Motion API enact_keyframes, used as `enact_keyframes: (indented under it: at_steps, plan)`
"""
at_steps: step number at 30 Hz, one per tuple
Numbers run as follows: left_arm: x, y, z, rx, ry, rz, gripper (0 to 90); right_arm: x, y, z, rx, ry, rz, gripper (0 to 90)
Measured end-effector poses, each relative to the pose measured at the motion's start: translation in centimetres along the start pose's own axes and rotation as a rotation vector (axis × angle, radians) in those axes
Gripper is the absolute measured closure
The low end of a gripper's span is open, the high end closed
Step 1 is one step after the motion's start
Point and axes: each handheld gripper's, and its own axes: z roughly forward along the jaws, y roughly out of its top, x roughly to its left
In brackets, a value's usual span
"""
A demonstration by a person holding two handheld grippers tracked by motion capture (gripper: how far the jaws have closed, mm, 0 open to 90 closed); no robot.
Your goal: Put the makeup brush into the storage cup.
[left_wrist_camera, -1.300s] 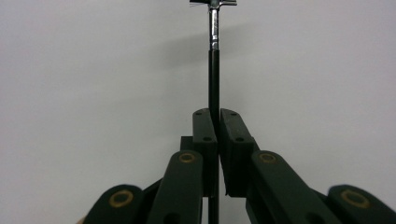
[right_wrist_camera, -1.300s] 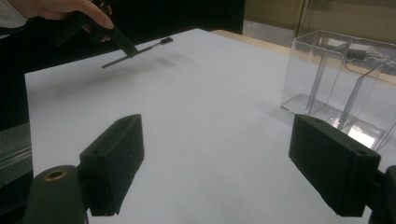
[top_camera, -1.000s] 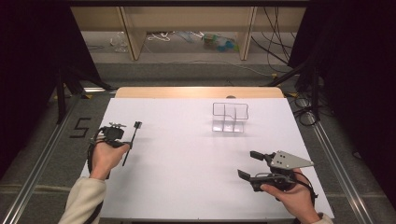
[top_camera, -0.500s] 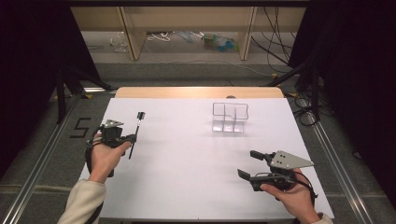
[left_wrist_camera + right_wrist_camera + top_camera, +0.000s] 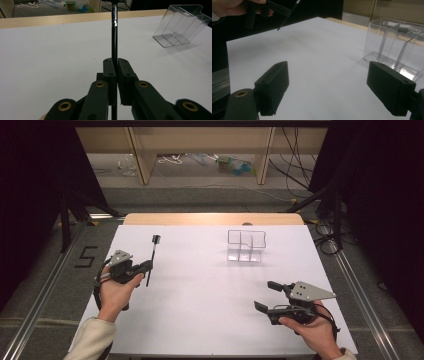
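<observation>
1. One thin black brush (image 5: 151,257) – the left gripper (image 5: 145,268) clamps its stem, jaws closed tight on it, lifted above the left part of the white table (image 5: 200,285).
2. One clear divided organizer (image 5: 245,246) stands at the far right-centre of the table, well apart from the brush.
3. Two grippers: the right gripper (image 5: 265,296) rests near the front right, jaws wide apart, holding nothing.
4. The left gripper view gives a silver band on the stem (image 5: 114,23) – too small to make out from the high view.
</observation>
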Motion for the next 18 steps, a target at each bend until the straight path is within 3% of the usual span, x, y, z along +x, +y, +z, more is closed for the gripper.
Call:
enact_keyframes:
  at_steps: [2,5,11,12,15,16,18]
  plan:
    - [-0.1,-0.2,-0.1,-0.013,-0.017,0.007,85.6,0.1,0.0,0.1,0.002,0.007,0.026,18.8]
    - [-0.1,-0.6,-0.2,-0.042,-0.045,0.004,85.5,0.1,0.1,0.0,0.014,-0.008,0.002,18.7]
    - [-0.7,-1.1,-0.6,-0.079,-0.073,0.02,85.5,0.1,0.1,0.1,0.013,0.0,0.023,18.7]
    - [-0.7,-1.2,-0.7,-0.081,-0.077,0.026,85.5,0.0,0.1,0.1,0.012,-0.004,0.009,18.7]
    - [-0.9,-1.4,-1.0,-0.111,-0.086,0.033,85.5,0.2,0.3,-0.3,0.065,-0.031,0.009,18.8]
    - [-0.9,-1.4,-1.1,-0.114,-0.089,0.034,85.5,0.0,0.1,0.0,0.015,-0.008,0.002,18.8]
    - [-1.0,-1.5,-1.2,-0.125,-0.087,0.034,85.5,0.1,0.1,0.0,0.011,-0.006,0.004,18.8]
